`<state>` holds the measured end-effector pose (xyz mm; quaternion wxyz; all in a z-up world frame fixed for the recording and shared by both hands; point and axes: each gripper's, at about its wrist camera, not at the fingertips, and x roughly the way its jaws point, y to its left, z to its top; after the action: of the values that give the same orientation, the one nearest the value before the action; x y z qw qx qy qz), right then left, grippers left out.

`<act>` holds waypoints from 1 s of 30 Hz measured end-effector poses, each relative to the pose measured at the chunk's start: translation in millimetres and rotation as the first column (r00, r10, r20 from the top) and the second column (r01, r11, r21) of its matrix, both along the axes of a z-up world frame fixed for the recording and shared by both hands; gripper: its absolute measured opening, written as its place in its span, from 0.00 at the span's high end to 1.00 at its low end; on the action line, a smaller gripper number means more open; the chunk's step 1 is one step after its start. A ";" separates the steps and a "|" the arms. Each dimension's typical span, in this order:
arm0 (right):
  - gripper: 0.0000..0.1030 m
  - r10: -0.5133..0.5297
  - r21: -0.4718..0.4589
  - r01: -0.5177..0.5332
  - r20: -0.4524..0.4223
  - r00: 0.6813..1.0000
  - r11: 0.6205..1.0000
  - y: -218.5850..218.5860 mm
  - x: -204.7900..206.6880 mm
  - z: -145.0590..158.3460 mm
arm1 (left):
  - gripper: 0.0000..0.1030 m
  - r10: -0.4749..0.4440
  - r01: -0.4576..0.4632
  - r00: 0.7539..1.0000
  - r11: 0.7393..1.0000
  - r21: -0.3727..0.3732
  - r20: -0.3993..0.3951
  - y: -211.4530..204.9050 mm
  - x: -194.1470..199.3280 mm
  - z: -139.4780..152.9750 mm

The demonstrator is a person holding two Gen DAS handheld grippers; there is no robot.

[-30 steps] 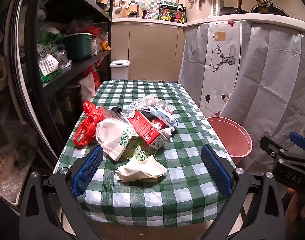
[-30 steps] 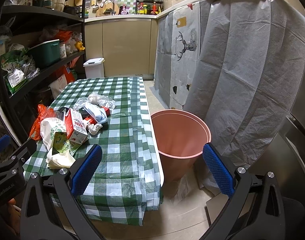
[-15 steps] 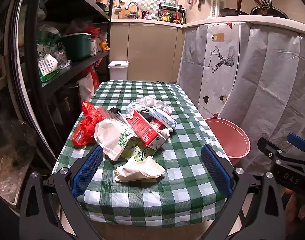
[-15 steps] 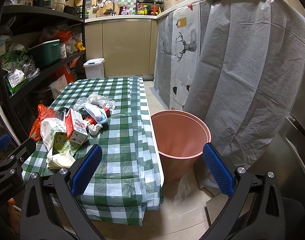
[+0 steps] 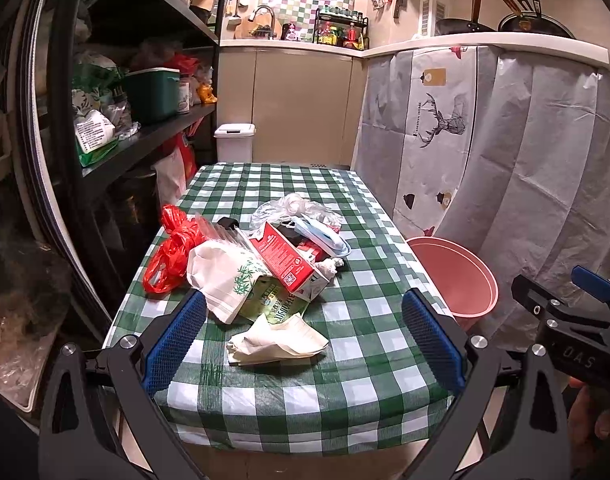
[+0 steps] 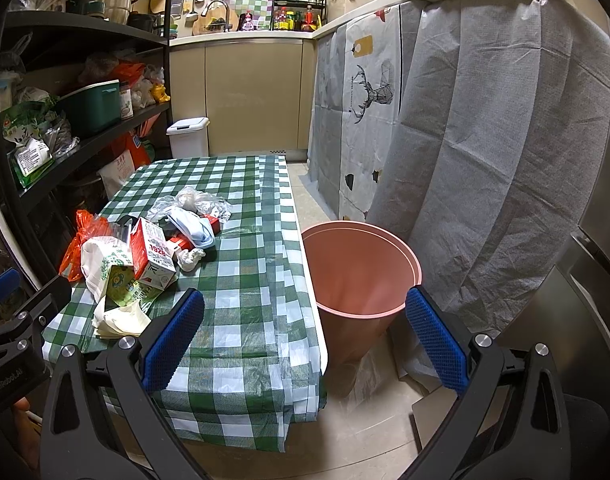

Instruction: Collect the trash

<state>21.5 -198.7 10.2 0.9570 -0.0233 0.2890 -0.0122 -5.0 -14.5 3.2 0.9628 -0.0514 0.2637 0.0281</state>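
**A:** Looking left to right along the table [image 5: 345,392]: a red bag [image 5: 171,254] at the far left of the heap, then a white bag [image 5: 221,276], a red carton [image 5: 287,258] tilted over a green packet [image 5: 273,306], and a clear bag [image 5: 293,208] with a mask [image 5: 323,234] behind it. On the floor, right of the table, stands the pink bin [image 5: 457,276].

**B:** And nearest to us?

**A:** A crumpled paper [image 5: 275,340], lying apart from the heap on its near side. Its long axis runs left to right, roughly across the claw's line.

**B:** Which claw is better placed?

**A:** The left gripper [image 5: 303,336], I'd judge. Its pads are spread wide and hold nothing, and the paper sits straight ahead, framed between them. The right gripper [image 6: 303,338] is just as wide and just as empty, but it faces the gap between the table edge and the bin; from there the paper is well off to the left.

**B:** So the move?

**A:** Probably straight forward and down with the left, closing across the paper's short width, then carrying it right to the bin.
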 end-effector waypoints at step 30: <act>0.60 0.072 0.052 -0.075 0.046 0.996 0.996 6.2 -1.5 4.6 | 0.64 -0.029 0.025 0.998 0.998 -0.059 -0.063 11.1 3.7 5.8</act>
<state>20.0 -192.5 14.8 0.9632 -0.0078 0.2668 0.0304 -1.3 -3.4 9.1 0.9523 -0.0750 0.2957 0.0091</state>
